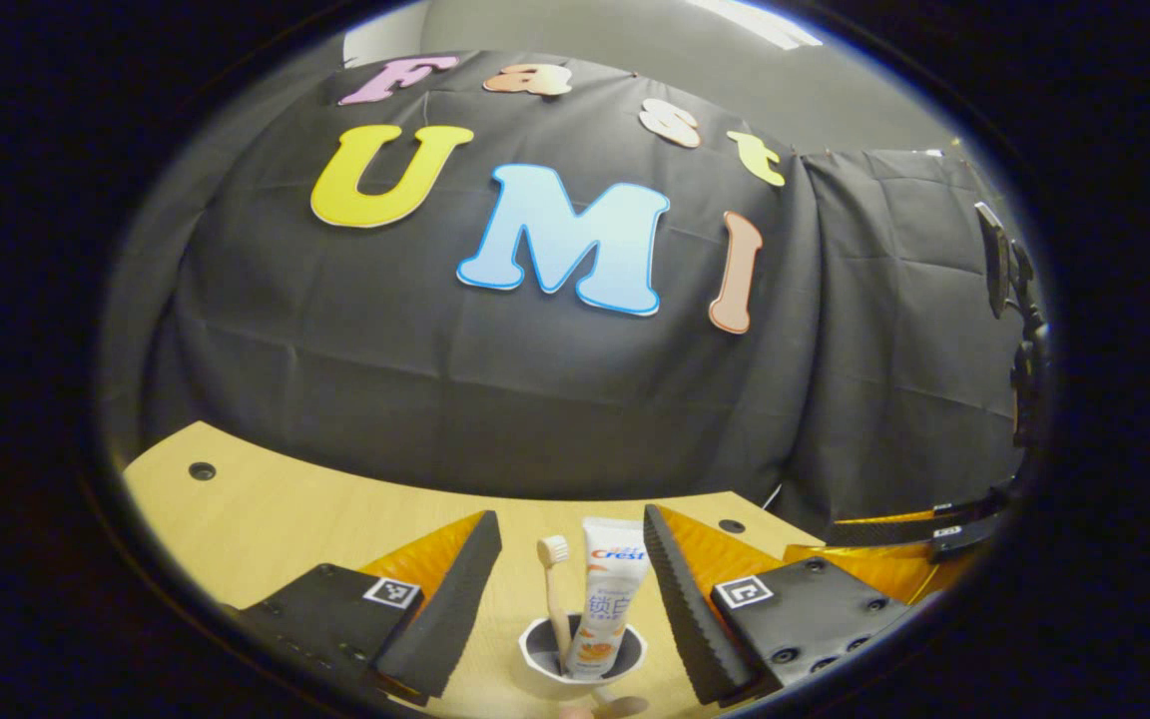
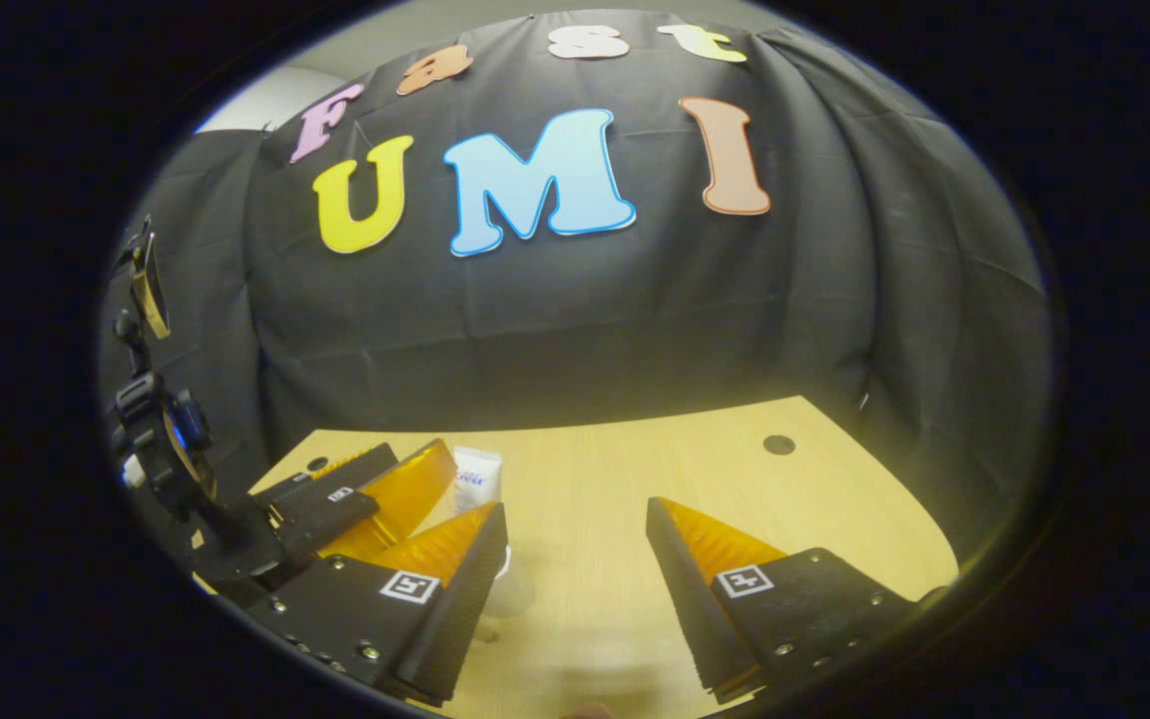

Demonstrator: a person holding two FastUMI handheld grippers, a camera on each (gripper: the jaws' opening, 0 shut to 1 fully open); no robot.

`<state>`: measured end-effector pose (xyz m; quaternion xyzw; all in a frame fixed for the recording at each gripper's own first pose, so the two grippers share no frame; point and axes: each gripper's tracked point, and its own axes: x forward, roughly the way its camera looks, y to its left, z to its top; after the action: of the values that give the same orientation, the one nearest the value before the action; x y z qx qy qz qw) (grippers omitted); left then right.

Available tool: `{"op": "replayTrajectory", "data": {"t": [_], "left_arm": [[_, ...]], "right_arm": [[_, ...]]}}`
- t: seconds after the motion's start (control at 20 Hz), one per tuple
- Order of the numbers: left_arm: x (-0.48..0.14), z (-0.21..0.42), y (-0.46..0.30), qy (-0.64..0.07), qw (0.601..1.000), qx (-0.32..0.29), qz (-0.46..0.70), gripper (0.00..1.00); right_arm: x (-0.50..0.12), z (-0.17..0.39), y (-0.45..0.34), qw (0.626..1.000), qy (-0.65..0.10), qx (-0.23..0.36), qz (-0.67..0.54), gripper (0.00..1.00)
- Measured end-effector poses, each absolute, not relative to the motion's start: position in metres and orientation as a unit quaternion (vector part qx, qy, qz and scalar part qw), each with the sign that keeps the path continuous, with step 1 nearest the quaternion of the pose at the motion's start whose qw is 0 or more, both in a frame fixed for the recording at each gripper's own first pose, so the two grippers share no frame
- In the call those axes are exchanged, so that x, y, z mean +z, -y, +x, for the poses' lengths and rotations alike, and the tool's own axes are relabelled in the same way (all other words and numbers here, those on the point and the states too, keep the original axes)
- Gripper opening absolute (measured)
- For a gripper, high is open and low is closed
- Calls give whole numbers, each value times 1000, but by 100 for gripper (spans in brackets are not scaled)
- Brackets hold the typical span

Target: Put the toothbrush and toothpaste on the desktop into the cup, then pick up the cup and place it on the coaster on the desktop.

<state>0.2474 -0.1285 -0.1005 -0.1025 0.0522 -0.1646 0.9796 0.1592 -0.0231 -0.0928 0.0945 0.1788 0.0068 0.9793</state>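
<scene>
A white cup point(image 1: 582, 667) stands on the wooden desktop point(image 1: 295, 519), low between the fingers of my left gripper point(image 1: 570, 517). That gripper is open, with both pads clear of the cup. Upright in the cup are a beige toothbrush point(image 1: 555, 594) and a white toothpaste tube point(image 1: 611, 599). In the right gripper view, the tube's top point(image 2: 476, 479) shows beside an orange finger point(image 2: 400, 494) of the left gripper, and a bit of the cup point(image 2: 513, 591) shows behind my own left finger. My right gripper point(image 2: 577, 507) is open over bare desktop, to the right of the cup.
A clamp stand with a device point(image 1: 1009, 290) rises at the table's right edge, and the same stand point(image 2: 146, 300) is at the left in the right gripper view. Small dark holes point(image 1: 202, 470) point(image 2: 779, 444) dot the desktop. The black cloth wall backs the table.
</scene>
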Motion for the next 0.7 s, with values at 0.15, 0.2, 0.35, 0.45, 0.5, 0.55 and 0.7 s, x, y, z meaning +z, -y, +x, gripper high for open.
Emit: {"op": "replayTrajectory", "data": {"t": [0.15, 0.2, 0.35, 0.45, 0.5, 0.55, 0.7], "left_arm": [[-90, 241, 119, -45, 981, -157, -102, 92], [-87, 240, 115, -42, 982, -154, -101, 92], [-77, 238, 99, -37, 985, -139, -97, 94], [-70, 235, 87, -32, 987, -128, -96, 99], [-68, 234, 80, -33, 987, -122, -96, 94], [-67, 231, 74, -34, 988, -117, -96, 94], [-63, 223, 55, -36, 989, -102, -96, 94]], "right_arm": [[-93, 161, 13, 978, -182, 17, 96, 84], [-94, 161, 10, 978, -184, 21, 96, 85], [-95, 163, -3, 977, -189, 32, 91, 85], [-99, 164, -13, 976, -194, 41, 88, 85], [-101, 164, -19, 975, -198, 44, 86, 85], [-103, 164, -24, 975, -203, 46, 82, 85], [-117, 163, -41, 968, -236, 51, 75, 85]]}}
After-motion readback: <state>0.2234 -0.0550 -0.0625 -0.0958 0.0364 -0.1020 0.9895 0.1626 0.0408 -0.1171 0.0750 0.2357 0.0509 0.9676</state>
